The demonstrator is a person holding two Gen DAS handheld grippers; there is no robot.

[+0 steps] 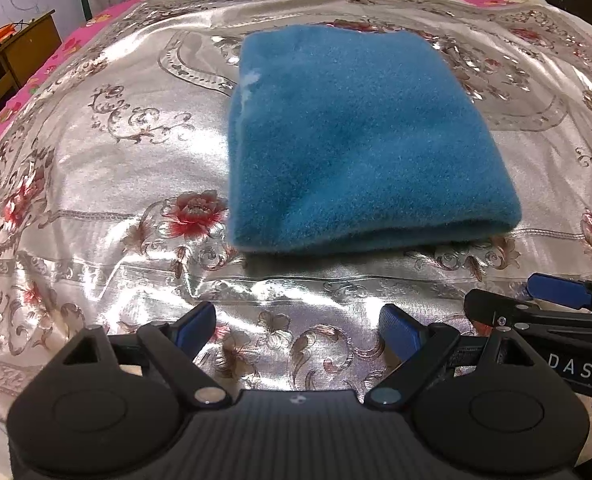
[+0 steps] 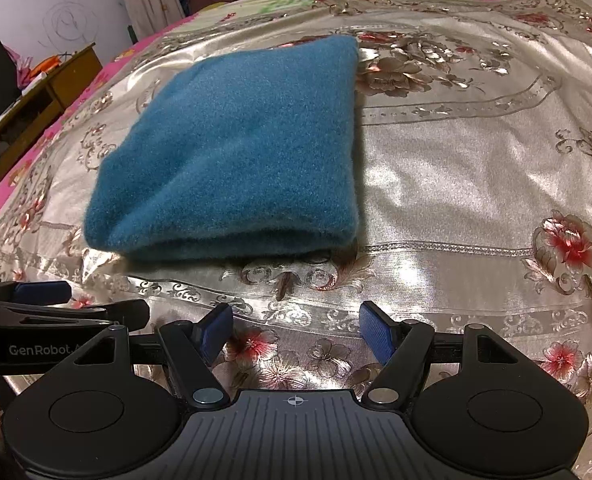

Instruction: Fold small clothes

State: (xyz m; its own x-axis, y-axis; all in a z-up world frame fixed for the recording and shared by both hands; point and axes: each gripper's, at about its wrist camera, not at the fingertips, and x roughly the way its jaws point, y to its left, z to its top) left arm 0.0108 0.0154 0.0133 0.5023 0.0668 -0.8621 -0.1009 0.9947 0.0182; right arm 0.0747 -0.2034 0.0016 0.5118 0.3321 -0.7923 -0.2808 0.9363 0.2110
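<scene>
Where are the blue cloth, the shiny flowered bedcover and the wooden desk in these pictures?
blue cloth [image 1: 360, 136], left wrist view, middle of its folded top.
flowered bedcover [image 2: 476, 184], right wrist view, bare shiny patch right of the cloth.
wooden desk [image 1: 27, 46], left wrist view, its side panel.

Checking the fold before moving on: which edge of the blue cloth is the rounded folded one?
The near edge of the blue cloth, facing both open grippers: it curls over thick, while the side edges are flatter.

Left gripper [image 1: 298, 330] and right gripper [image 2: 296, 334] side by side, jaws wide apart, empty.
</scene>
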